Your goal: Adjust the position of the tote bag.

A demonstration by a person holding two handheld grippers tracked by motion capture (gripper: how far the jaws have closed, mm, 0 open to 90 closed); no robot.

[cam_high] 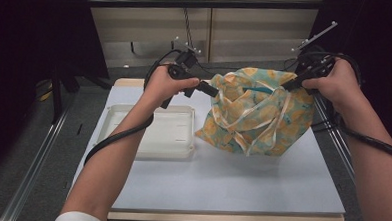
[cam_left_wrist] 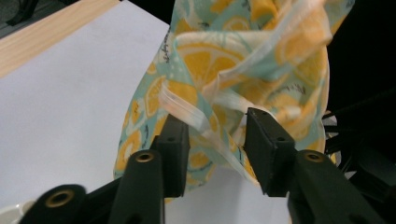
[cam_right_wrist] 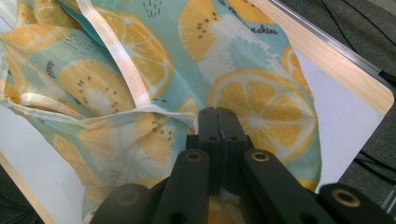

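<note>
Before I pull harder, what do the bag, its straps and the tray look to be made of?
Bag: thin woven cloth, matte, printed with orange slices on teal; it crumples and sags in soft folds. Straps: pale flat ribbon or webbing, slightly shiny and semi-sheer, probably synthetic. Tray: white moulded plastic by its look, smooth, with a rounded raised rim; the finish seems low-gloss.

A white-topped table [cam_high: 220, 186] with a pale wood edge sits on a grey floor [cam_high: 47, 149]. Beyond it, beige wall panels [cam_high: 152, 28] run behind a dark horizontal bar [cam_high: 203, 4], with black drapes [cam_high: 32, 33] hanging at both sides.
</note>
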